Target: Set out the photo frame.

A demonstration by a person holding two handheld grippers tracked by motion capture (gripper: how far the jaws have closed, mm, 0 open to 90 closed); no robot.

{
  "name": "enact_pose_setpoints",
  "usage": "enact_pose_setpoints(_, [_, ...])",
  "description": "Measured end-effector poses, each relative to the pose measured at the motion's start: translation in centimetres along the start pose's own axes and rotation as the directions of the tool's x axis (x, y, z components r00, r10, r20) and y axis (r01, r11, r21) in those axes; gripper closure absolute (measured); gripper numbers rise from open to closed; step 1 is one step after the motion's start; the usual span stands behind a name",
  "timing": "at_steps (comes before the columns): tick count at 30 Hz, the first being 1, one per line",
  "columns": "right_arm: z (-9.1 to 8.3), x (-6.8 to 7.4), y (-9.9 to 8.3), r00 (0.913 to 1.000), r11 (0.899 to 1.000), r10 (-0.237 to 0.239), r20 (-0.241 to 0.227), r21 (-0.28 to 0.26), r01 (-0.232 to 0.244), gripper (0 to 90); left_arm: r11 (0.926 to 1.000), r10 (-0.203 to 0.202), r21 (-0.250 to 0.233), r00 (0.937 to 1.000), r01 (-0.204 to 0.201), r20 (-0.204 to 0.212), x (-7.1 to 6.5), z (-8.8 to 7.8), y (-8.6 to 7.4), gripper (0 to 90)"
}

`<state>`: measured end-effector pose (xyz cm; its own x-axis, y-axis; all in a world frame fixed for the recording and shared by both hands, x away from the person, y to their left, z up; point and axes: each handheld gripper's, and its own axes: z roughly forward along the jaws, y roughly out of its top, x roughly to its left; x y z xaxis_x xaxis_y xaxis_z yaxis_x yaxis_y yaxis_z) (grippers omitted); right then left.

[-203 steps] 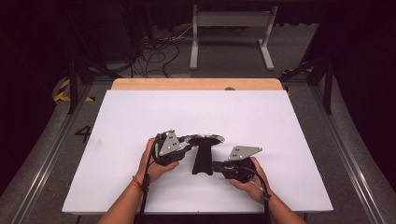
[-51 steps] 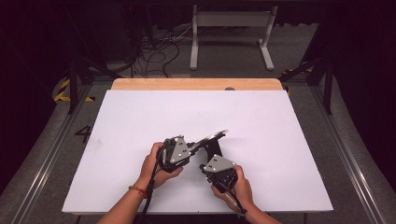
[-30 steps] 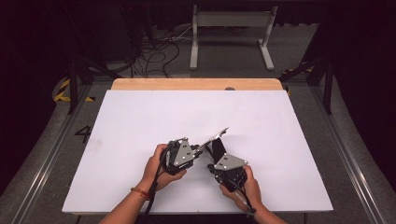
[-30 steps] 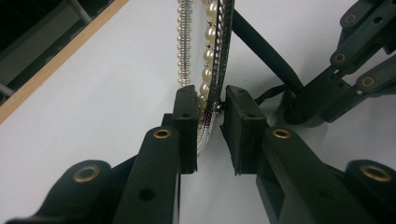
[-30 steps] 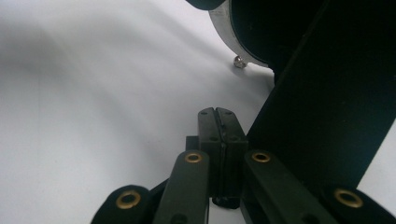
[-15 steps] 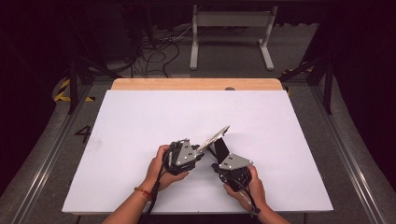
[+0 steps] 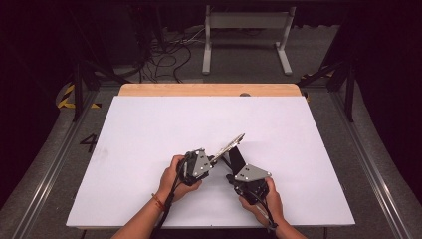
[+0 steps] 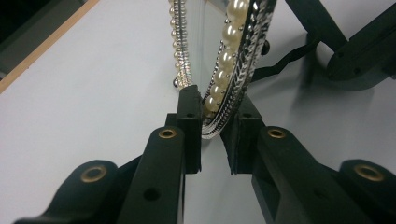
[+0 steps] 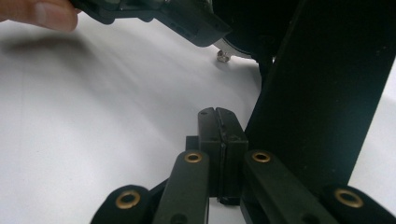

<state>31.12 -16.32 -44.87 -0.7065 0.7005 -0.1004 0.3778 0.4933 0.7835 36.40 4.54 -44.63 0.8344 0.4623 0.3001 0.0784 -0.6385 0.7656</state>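
The left gripper has its jaws, which have just been closing, narrowed onto the pearl-edged mirror frame (tilted up off the white table). Just to its right, the black stand flap leans. The right gripper sits beside that flap, jaws pressed together with nothing between them.

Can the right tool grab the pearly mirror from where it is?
Probably yes: the right tool, shut now, sits beside the pearly mirror, with the black stand alongside. The left tool already grips its rim.
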Motion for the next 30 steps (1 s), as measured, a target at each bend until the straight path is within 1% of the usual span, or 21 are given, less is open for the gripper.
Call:
enact_pose_setpoints(6, [-0.1,-0.3,-0.1,0.9999,1.000,0.007,0.011,-0.003,-0.007,90.0,0.9981,0.060,0.017,0.9980,-0.060,-0.019,-0.7,-0.2,0.4,79.9])
enact_pose_setpoints(10, [0.0,-0.5,-0.1,1.0000,1.000,0.001,0.009,-0.004,-0.001,90.0,0.9971,0.072,0.028,0.9969,-0.071,-0.031,-1.1,-0.3,0.5,80.2])
enact_pose_setpoints(11, [0.0,-0.5,-0.1,1.0000,1.000,0.003,0.006,-0.004,-0.003,90.0,0.9953,0.092,0.034,0.9949,-0.091,-0.039,-1.2,-0.4,0.5,80.4])
enact_pose_setpoints(12, [-0.1,-0.5,-0.2,1.0000,1.000,0.004,0.002,-0.001,-0.004,90.0,0.9948,0.098,0.032,0.9946,-0.097,-0.035,-1.2,-0.4,0.5,80.4])
enact_pose_setpoints(14, [-0.1,-0.5,-0.2,1.0000,1.000,0.005,0.000,-0.001,-0.005,90.0,0.9944,0.099,0.041,0.9941,-0.098,-0.043,-1.4,-0.6,0.5,80.5])
enact_pose_setpoints(15, [-0.1,-0.6,-0.2,1.0000,1.000,0.006,0.000,-0.001,-0.006,90.0,0.9933,0.108,0.044,0.9930,-0.106,-0.046,-1.5,-0.6,0.6,80.6])
enact_pose_setpoints(17, [-0.1,-0.6,-0.2,1.0000,1.000,0.008,0.000,-0.001,-0.008,90.0,0.9926,0.114,0.047,0.9922,-0.112,-0.051,-1.6,-0.7,0.6,80.5])
enact_pose_setpoints(19, [-0.2,-0.5,-0.2,1.0000,1.000,0.006,0.003,0.001,-0.006,90.0,0.9922,0.117,0.048,0.9921,-0.115,-0.045,-1.7,-0.7,0.6,80.3])
enact_pose_setpoints(22, [-0.2,-0.6,-0.2,1.0000,1.000,0.003,0.004,0.000,-0.003,90.0,0.9890,0.139,0.058,0.9888,-0.136,-0.054,-1.9,-0.9,0.7,79.9])
enact_pose_setpoints(23, [-0.3,-0.6,-0.3,1.0000,1.000,0.008,0.005,0.003,-0.008,90.0,0.9871,0.151,0.061,0.9872,-0.148,-0.051,-1.9,-0.9,0.7,79.8])
enact_pose_setpoints(27, [-0.4,-0.8,-0.4,0.9999,1.000,0.014,0.004,0.002,-0.014,90.0,0.9866,0.152,0.066,0.9871,-0.149,-0.050,-2.3,-1.1,0.9,79.0])
enact_pose_setpoints(28, [-0.5,-0.9,-0.4,0.9998,1.000,0.021,0.002,-0.001,-0.021,90.0,0.9864,0.155,0.064,0.9866,-0.151,-0.052,-2.3,-1.1,0.9,78.8])
enact_pose_setpoints(29, [-0.5,-0.9,-0.4,0.9998,1.000,0.021,0.002,0.000,-0.021,90.0,0.9873,0.147,0.069,0.9877,-0.143,-0.054,-2.5,-1.2,0.9,78.7])
enact_pose_setpoints(30, [-0.5,-0.9,-0.4,0.9998,1.000,0.020,0.004,0.000,-0.020,90.0,0.9865,0.153,0.068,0.9869,-0.149,-0.053,-2.5,-1.2,0.9,78.6])
